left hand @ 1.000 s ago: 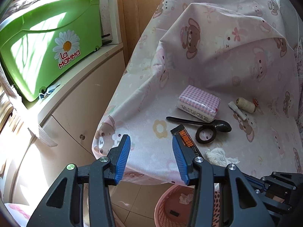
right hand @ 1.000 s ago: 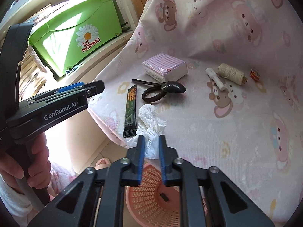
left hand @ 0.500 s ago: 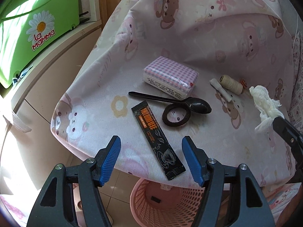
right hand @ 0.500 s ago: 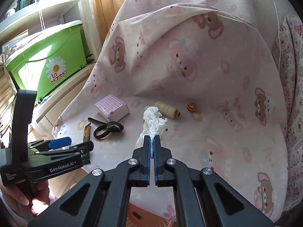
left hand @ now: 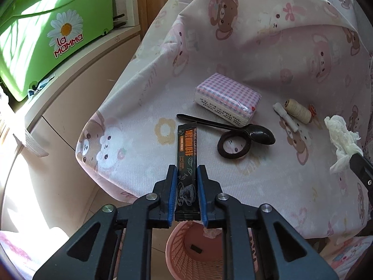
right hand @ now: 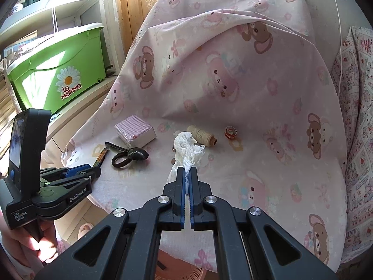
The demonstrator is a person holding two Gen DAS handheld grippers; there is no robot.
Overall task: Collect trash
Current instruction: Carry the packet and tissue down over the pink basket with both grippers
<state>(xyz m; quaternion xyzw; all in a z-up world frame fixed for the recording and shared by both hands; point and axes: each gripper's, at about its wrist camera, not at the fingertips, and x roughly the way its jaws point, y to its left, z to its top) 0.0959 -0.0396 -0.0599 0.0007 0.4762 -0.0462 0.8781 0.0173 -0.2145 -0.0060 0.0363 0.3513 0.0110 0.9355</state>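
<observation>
A black coffee sachet [left hand: 186,144] lies at the front edge of the pink bear-print cover [left hand: 268,186]. My left gripper [left hand: 187,170] is closing on its near half, and both blue pads touch its long edges. In the right wrist view the left gripper [right hand: 93,171] sits at the seat's left edge. My right gripper [right hand: 186,170] is shut on a crumpled white tissue [right hand: 187,147], held up above the seat; the same tissue [left hand: 342,137] shows at the right in the left wrist view. A pink mesh basket [left hand: 177,254] stands on the floor below the seat edge.
On the seat lie a checked tissue pack [left hand: 227,99], a black spoon [left hand: 233,128], a dark ring [left hand: 233,144], a thread spool [left hand: 297,109] and a small white roll [left hand: 285,116]. A green storage bin [left hand: 46,35] sits on a cabinet [left hand: 70,93] to the left.
My left gripper swung from left of the seat onto the sachet, opened wide around it, then narrowed onto it. My right gripper lifted the tissue off the seat edge.
</observation>
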